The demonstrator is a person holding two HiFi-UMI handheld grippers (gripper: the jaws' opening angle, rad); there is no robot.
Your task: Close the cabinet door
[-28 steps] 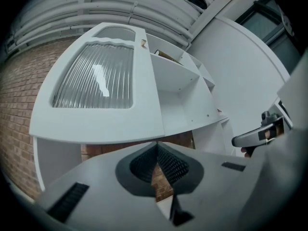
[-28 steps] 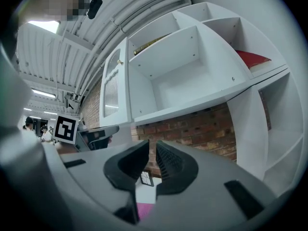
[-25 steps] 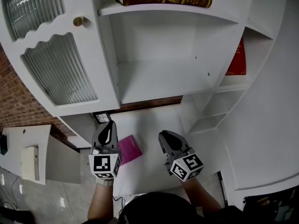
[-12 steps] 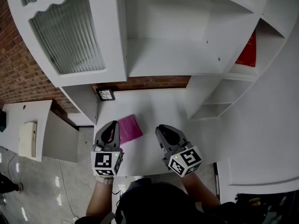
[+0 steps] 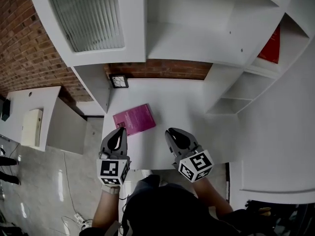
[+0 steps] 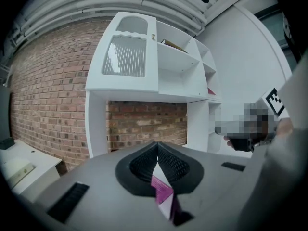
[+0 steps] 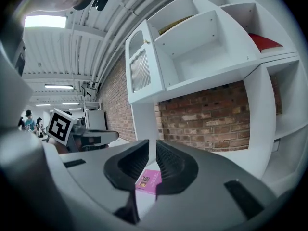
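The white cabinet door (image 5: 88,18), with its ribbed glass pane, stands swung open at the upper left, beside the open white shelves (image 5: 197,38). The left gripper view shows the door (image 6: 126,57) high up and far off, and so does the right gripper view (image 7: 140,71). Both grippers hover low over the white table's near edge, well short of the door. My left gripper (image 5: 118,132) is shut and holds nothing, with its tip (image 6: 157,144) just behind a pink book (image 5: 134,118). My right gripper (image 5: 173,132) is also shut and empty (image 7: 153,141).
A red book (image 5: 273,45) leans in a right-hand shelf compartment. A small marker tile (image 5: 118,81) lies at the back of the table (image 5: 187,102) against the brick wall. A low white side unit (image 5: 34,122) stands to the left, over grey floor.
Both grippers have sunk and drawn back toward the table's near edge. The cabinet and its door have slid up in the view, and the pink book now lies ahead of the left gripper.
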